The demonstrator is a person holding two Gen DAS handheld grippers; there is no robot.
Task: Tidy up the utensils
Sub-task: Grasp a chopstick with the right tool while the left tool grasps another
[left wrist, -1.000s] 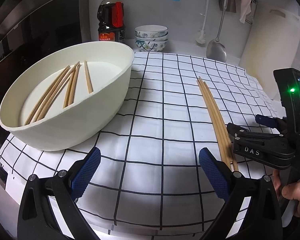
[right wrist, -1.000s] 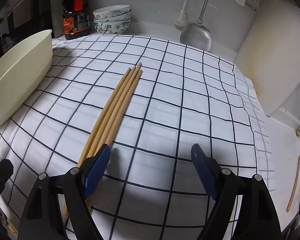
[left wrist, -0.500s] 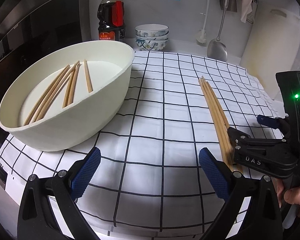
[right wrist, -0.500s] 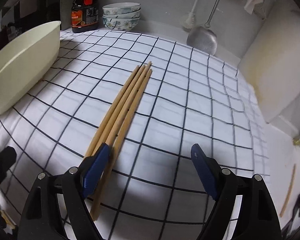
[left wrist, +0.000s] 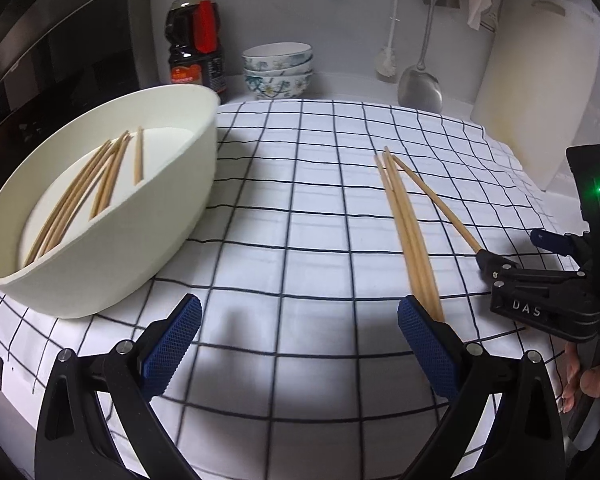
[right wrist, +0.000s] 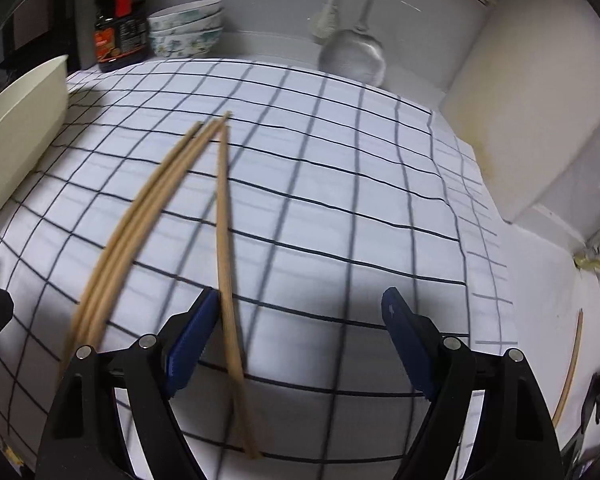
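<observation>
since the right gripper (right wrist: pixel 300 332) stands wide with one splayed chopstick (right wrist: pixel 224 240) just inside its left pad, closing may pinch it off-centre — it could swing, scattering the bundle (right wrist: pixel 140 224) beside it.

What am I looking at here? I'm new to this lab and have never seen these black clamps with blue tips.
They are two hand-held grippers; a person holds one in each hand, and part of a hand shows in the left camera's picture. Each picture comes from a camera on one gripper, looking along its two blue-tipped fingers. The left gripper and the right gripper are both open and hold nothing. On the checked cloth lie loose chopsticks; one chopstick has splayed away from the rest and runs between the right gripper's fingers, ungripped. More chopsticks already lie in the cream basin. At the back stand a sauce bottle, stacked bowls and a metal ladle.
</observation>
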